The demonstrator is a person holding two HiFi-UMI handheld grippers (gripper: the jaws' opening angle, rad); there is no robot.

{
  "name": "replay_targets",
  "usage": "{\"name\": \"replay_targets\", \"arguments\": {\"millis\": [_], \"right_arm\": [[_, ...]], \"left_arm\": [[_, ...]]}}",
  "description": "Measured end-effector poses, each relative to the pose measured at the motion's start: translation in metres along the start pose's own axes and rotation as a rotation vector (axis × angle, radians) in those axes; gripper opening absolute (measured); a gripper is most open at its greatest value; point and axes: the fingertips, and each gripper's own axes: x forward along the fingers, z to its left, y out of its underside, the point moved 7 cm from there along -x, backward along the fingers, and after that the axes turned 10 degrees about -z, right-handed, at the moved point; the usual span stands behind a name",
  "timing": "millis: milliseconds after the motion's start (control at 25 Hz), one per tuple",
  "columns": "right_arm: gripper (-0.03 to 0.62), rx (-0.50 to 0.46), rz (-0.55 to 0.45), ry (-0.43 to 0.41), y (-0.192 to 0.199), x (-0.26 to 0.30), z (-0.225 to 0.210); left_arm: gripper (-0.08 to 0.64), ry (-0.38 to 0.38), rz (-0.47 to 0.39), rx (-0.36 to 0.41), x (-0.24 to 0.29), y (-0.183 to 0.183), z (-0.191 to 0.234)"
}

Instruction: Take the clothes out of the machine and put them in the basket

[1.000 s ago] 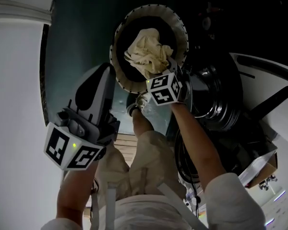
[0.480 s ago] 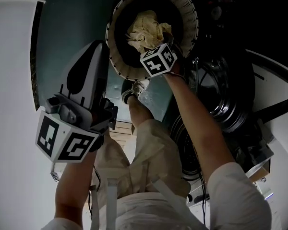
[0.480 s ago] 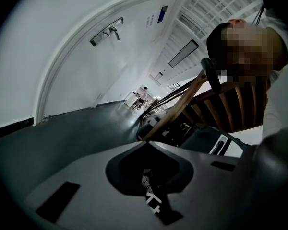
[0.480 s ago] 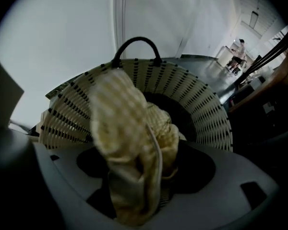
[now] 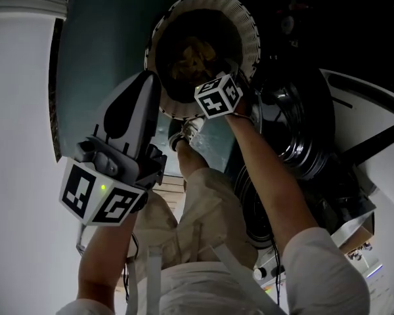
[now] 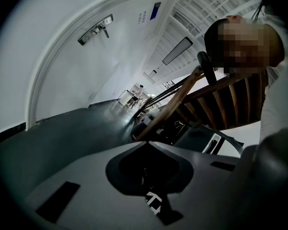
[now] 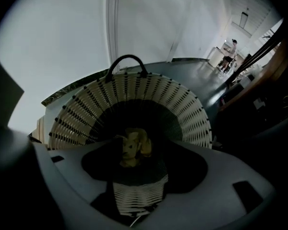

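Woven wicker basket (image 5: 253, 30), crumpled soft cloth (image 5: 189, 59), smooth, slightly glossy floor (image 5: 98, 64)

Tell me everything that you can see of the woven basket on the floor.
The basket is round and woven, pale with rows of dark dashes running down its flared wall. A dark arched handle rises from its far rim. It stands upright on the dark floor, open at the top and shadowed inside. A crumpled yellowish cloth lies at its bottom.

Wicker basket (image 7: 182, 109) — dark handle (image 7: 126, 59), yellow cloth (image 7: 132, 147) at its bottom
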Motion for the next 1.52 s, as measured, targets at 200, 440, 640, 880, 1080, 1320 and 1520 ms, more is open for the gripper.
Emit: {"name": "replay_targets", "arguments": {"millis": [200, 440, 640, 880, 1080, 1320, 1520], "right_arm": [[0.095, 0.035, -0.056, 0.057, -0.017, -0.034, -0.01], [0.012, 0.091, -0.092, 0.091, -0.044, -0.087, -0.021], [0.012, 0.139, -0.15, 0.127, -0.075, -0.152, -0.042], [0.012, 0.173, -0.257, 0.191, -0.124, -0.235, -0.054], [0.012, 0.165, -0.367, 0.228, -0.161, -0.303, -0.055], [0.011, 0.204, -0.514, 0.289, -0.191, -0.391, -0.059], [0.011, 0.222, -0.647, 0.312, -0.212, -0.461, -0.057]], "left_arm": [[0.014, 0.044, -0.002, 0.014, 0.0, -0.023, -0.015], [0.014, 0.075, -0.01, 0.022, -0.008, -0.054, -0.027], [0.014, 0.101, -0.028, 0.046, -0.021, -0.097, -0.044], [0.014, 0.126, -0.054, 0.063, -0.041, -0.151, -0.061], [0.014, 0.138, -0.113, 0.067, -0.053, -0.192, -0.08], [0.014, 0.18, -0.163, 0.077, -0.062, -0.233, -0.114], [0.014, 0.207, -0.215, 0.108, -0.077, -0.263, -0.139]]}}
